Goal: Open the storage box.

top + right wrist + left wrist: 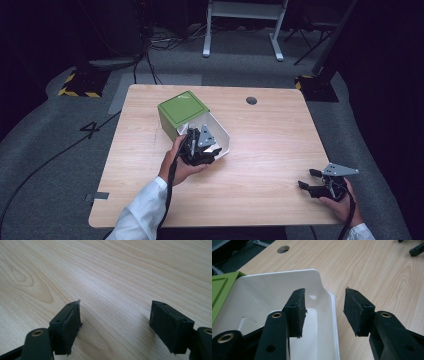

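A green box (pixel 182 107) stands left of the table's middle, and a white tray (pixel 223 134) sticks out of its near right side. My left gripper (pixel 209 149) is held open at the tray's near end. In the left gripper view the tray (pixel 274 282) is empty, with the green box (pixel 222 287) at its left. The left gripper (pixel 324 290) straddles the tray's side wall, one jaw inside and one outside over the wood. My right gripper (pixel 307 178) rests open near the table's front right corner. The right gripper (pixel 116 303) has bare wood between its jaws.
A round cable hole (pixel 251 100) sits in the wooden table (pixel 270 150) towards the back right. The other gripper's jaw tips (pixel 417 250) show far off in the left gripper view. Cables, taped stand bases and a white desk frame (pixel 245 20) lie on the floor beyond.
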